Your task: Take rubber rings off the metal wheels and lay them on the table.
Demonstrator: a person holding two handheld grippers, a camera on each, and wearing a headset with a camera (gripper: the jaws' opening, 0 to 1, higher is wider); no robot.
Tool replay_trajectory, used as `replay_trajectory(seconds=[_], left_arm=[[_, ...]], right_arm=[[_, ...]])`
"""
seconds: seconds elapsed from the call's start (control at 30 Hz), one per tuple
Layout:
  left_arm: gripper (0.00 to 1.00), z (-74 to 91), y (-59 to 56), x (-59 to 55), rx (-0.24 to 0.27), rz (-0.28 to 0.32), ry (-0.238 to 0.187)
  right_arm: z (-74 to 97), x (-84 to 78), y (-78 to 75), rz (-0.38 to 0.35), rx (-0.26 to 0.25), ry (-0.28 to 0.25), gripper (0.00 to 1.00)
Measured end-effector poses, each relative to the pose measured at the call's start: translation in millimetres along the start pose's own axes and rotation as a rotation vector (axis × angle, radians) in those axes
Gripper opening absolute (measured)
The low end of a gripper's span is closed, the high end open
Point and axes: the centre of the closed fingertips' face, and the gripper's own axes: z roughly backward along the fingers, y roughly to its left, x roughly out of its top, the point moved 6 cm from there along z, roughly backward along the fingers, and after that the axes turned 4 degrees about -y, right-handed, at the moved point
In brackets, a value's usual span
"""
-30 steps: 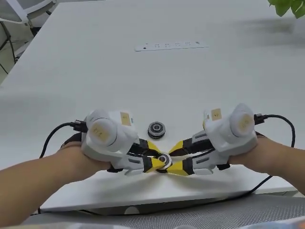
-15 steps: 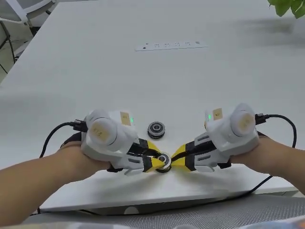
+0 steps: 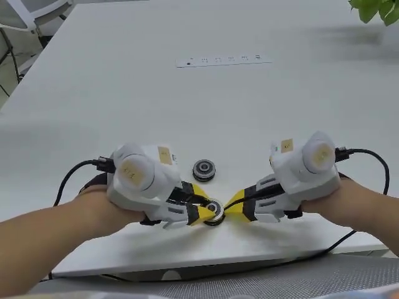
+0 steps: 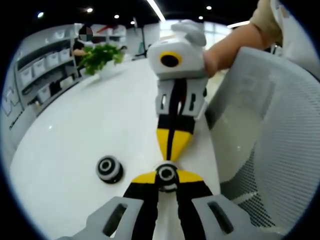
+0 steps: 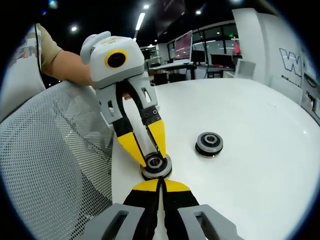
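A small metal wheel with a black rubber ring hangs just above the table's near edge, and my left gripper is shut on it from the left. In the left gripper view the wheel sits between my yellow fingertips. My right gripper comes in from the right, shut, and its tips pinch the ring at the wheel's rim. A second wheel with its ring on lies flat on the table just behind; it also shows as a wheel in the left gripper view and as a wheel in the right gripper view.
The white table stretches away behind the wheels. A flush power strip lies at its middle and a green plant stands at the far right. A mesh chair stands below the table's near edge. Cables trail from both grippers.
The right gripper's jaws, spread beside the wheel a second ago, have shut at its rim. The left gripper and the held wheel have stayed put.
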Motion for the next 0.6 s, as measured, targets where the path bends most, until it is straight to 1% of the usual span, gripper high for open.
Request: replay_trajectory(seconds=[0.03,0.07,0.2,0.5,0.6], left_arm=[[0.13,-0.1,0.1,0.0,0.000,0.001,0.000],[0.13,0.0,0.2,0.1,0.000,0.000,0.000],[0.13,-0.2,0.1,0.3,-0.001,0.002,-0.002],[0.13,-0.4,-0.3,0.7,0.004,0.003,-0.001],[0.13,-0.4,-0.2,0.7,0.006,0.002,0.000]], right_arm=[[1.1,-0.3,-0.1,-0.017,0.003,-0.004,0.00],[2.5,-1.0,-0.8,-0.050,-0.003,-0.010,0.00],[2.2,-1.7,-2.1,-0.078,0.002,-0.022,0.00],[2.4,-3.5,-4.4,-0.257,0.004,-0.068,0.00],[2.5,-3.4,-4.4,-0.291,0.003,-0.077,0.00]])
